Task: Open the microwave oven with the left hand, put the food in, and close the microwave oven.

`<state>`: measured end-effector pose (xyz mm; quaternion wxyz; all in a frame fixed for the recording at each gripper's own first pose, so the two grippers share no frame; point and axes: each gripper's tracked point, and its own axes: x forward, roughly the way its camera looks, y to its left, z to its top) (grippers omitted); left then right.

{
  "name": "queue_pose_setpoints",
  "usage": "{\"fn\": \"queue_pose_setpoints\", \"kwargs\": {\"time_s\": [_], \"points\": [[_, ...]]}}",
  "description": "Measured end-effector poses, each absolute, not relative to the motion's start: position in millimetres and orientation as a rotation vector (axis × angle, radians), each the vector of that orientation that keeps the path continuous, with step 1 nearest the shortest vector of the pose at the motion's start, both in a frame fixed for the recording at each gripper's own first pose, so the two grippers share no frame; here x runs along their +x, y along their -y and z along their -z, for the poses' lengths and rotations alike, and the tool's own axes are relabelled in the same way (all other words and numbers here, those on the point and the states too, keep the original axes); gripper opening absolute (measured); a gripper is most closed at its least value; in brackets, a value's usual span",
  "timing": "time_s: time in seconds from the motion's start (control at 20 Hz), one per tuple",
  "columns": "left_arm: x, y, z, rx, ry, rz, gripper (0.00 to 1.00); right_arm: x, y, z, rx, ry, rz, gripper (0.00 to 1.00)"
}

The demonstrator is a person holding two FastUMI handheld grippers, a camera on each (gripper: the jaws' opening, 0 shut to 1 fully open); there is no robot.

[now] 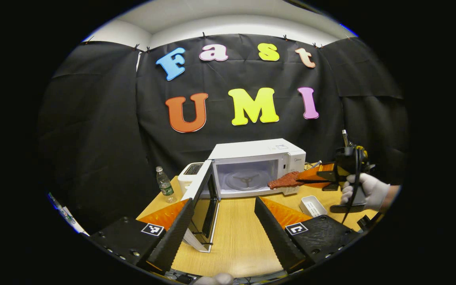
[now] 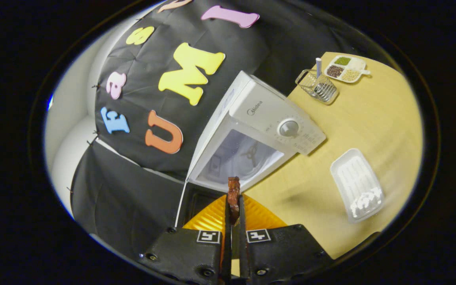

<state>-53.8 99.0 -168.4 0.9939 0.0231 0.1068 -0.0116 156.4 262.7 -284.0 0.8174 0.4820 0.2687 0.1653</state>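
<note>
The wooden table (image 1: pixel 236 233) carries a white microwave oven (image 1: pixel 257 152) whose door (image 1: pixel 206 194) stands swung wide toward the left gripper (image 1: pixel 223 221), leaving the cavity and its glass turntable (image 1: pixel 246 179) exposed. That gripper hangs back from the door with its fingers spread wide and nothing between them, so the door looks free to drift; a nudge from either arm could swing it partway into the loading path. The right gripper (image 2: pixel 234 213), held in a gloved hand (image 1: pixel 364 190), has its fingers pressed together on a reddish-brown strip of food (image 2: pixel 234 194), which in the left gripper view sits at the lower right corner of the opening, just at the threshold and not yet over the turntable. The grip appears to catch only one end of the strip, so the free end may sag and catch on the front sill or the frame beside the control panel with its dial (image 2: pixel 289 128), or slip out and land on the table. Letting go too early would likely leave it on the sill, where closing the door would pinch it. A white tray (image 2: pixel 356 184) lies just beside the oven, a wire rack (image 2: pixel 318 87) farther back, and a water bottle (image 1: pixel 164 184) stands beyond the door.
</note>
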Motion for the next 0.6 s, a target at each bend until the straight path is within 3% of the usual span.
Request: {"fn": "queue_pose_setpoints", "kwargs": {"time_s": [0.6], "points": [[-64,-138,188,0.103,-0.209,0.039,0.95,282,-364,353,1.241,-0.35,-0.047,0.1]]}}
